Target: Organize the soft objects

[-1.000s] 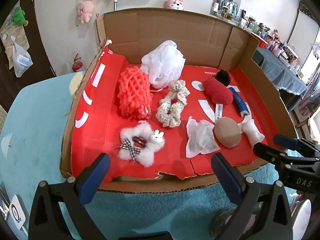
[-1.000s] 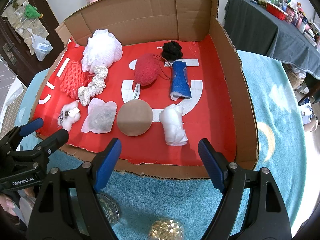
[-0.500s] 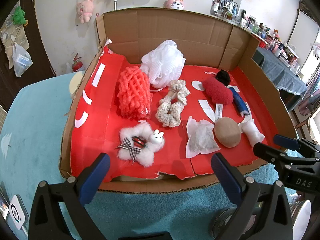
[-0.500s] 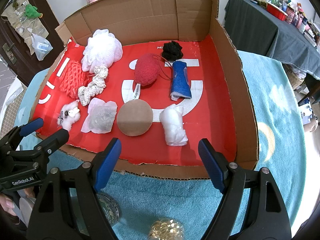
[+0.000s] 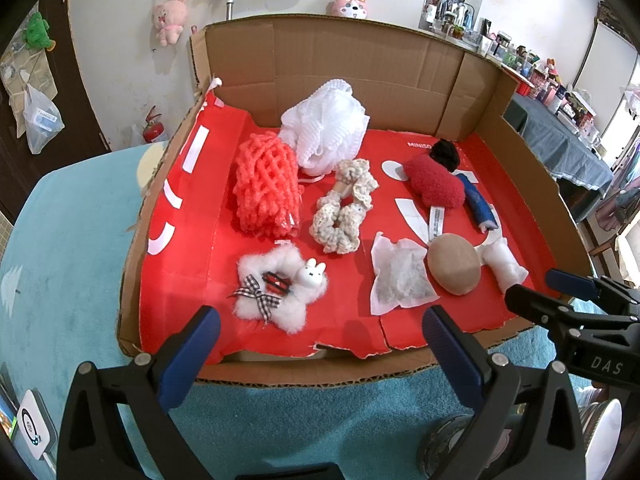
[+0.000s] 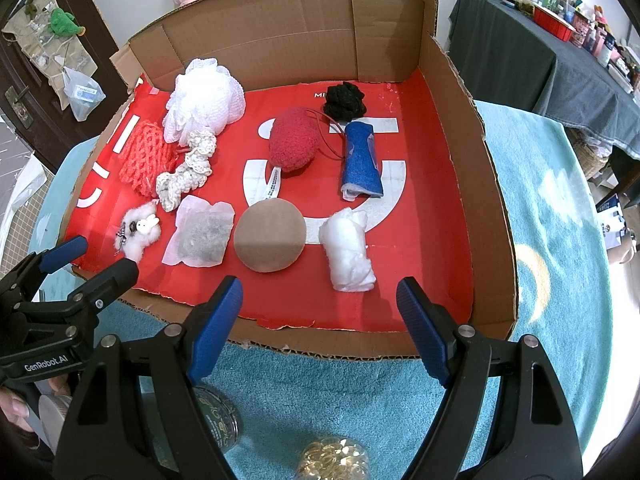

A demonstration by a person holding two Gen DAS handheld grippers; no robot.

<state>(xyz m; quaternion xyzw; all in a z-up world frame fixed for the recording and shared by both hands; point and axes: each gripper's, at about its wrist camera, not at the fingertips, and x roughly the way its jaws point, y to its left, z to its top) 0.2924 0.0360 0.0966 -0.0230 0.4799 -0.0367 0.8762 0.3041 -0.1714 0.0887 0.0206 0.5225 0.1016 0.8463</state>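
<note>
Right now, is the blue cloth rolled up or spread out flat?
Rolled up. The blue cloth lies as a loose tube on the red floor of the cardboard box, with its white inner layer showing at the near end.

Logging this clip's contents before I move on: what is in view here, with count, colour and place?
cardboard box: 1, brown, red floor, on the blue rug
bath pouf: 1, white, back left of the box
foam net: 1, orange-red, left, beside the pouf
scrunchie: 1, cream, in front of the pouf
fluffy clip: 1, white with a small bunny, front left
sachet: 1, white, front
round pad: 1, tan, front centre
cotton wad: 1, white, front right
fuzzy pouch: 1, red, centre
rolled cloth: 1, blue, right of the pouch
black tuft: 1, back
rug: 1, blue, under the box
jars: 2, near edge
left gripper: open, empty
right gripper: open, empty
</note>
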